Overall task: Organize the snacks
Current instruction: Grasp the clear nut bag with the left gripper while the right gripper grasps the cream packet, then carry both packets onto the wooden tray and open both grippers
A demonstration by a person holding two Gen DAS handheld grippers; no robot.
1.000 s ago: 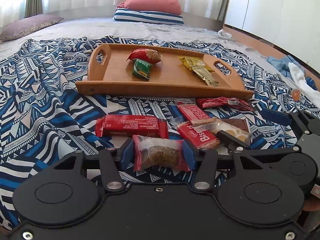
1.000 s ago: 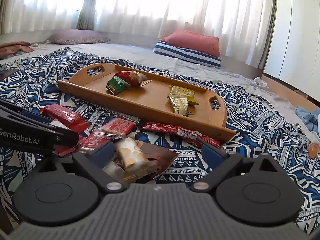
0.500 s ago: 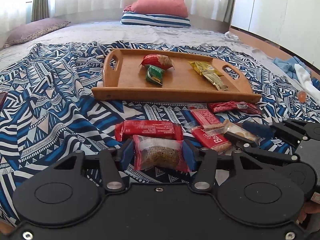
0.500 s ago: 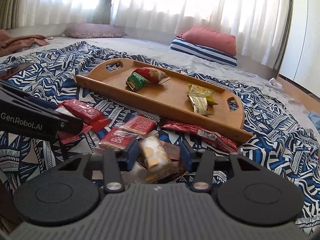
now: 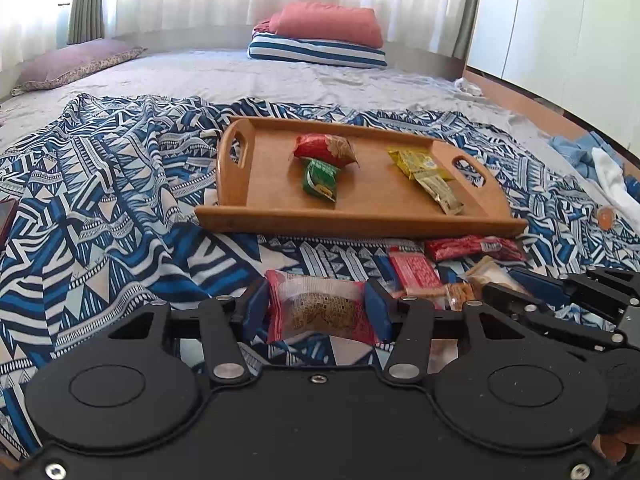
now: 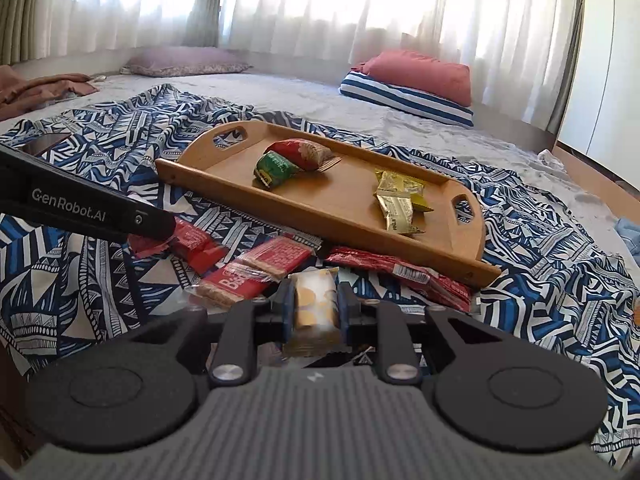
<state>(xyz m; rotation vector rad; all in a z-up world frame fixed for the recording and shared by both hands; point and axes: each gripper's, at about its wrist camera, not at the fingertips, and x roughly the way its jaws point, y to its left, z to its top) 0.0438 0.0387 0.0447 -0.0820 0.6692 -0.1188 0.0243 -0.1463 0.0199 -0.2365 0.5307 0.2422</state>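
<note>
Closing on a cream biscuit packet (image 6: 314, 306), the right gripper (image 6: 313, 312), wide apart a second ago, now pinches it; the left gripper (image 5: 316, 312) still clamps a clear red-edged cake packet (image 5: 320, 312). The wooden tray (image 5: 280, 200) holds red, green and yellow snacks.

snacks (image 5: 416, 276) before tray (image 5: 360, 224), on blanket (image 5: 100, 208)

Bare tray (image 5: 360, 204) floor between its two snack clusters; loose packets (image 6: 256, 276) crowding its near rim.
</note>
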